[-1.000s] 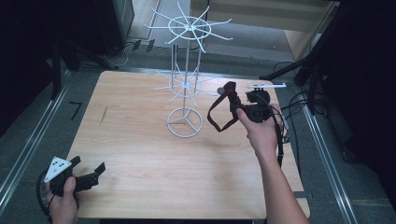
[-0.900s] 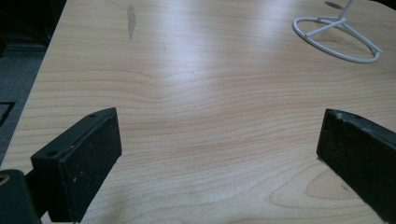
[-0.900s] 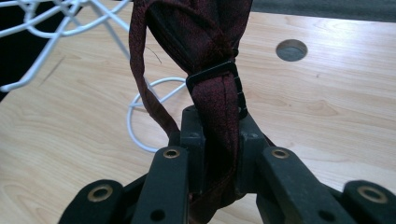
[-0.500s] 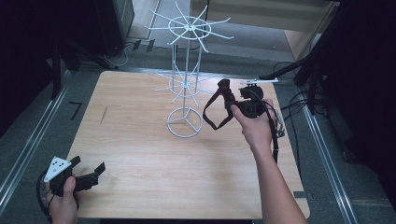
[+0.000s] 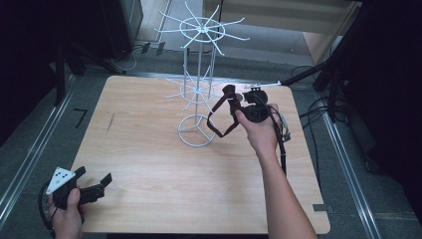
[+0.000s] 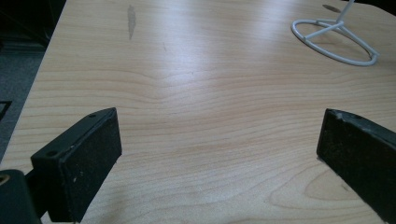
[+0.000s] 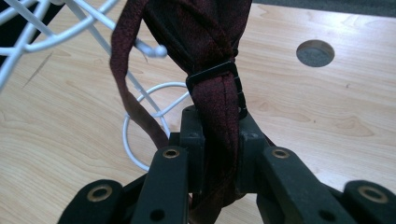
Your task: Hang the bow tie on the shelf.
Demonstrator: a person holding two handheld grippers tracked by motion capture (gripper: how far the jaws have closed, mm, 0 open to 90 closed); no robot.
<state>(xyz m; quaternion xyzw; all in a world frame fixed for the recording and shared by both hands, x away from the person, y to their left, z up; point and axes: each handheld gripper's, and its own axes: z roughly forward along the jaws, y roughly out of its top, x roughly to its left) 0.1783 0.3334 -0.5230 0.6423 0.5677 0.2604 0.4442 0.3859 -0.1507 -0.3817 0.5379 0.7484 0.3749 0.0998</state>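
Wood-grain surface (image 5: 149,149) carries a white wire display stand (image 5: 198,99) with 2 tiers of hooks. Above its right side, the right hand-held gripper (image 7: 219,140) is clamped on a dark maroon strap (image 7: 219,107) with a black buckle, the strap's loop hanging just beside the stand's pole. Near the surface's front-left corner, the left hand-held gripper (image 6: 219,158) rests with jaws wide apart, holding nothing.
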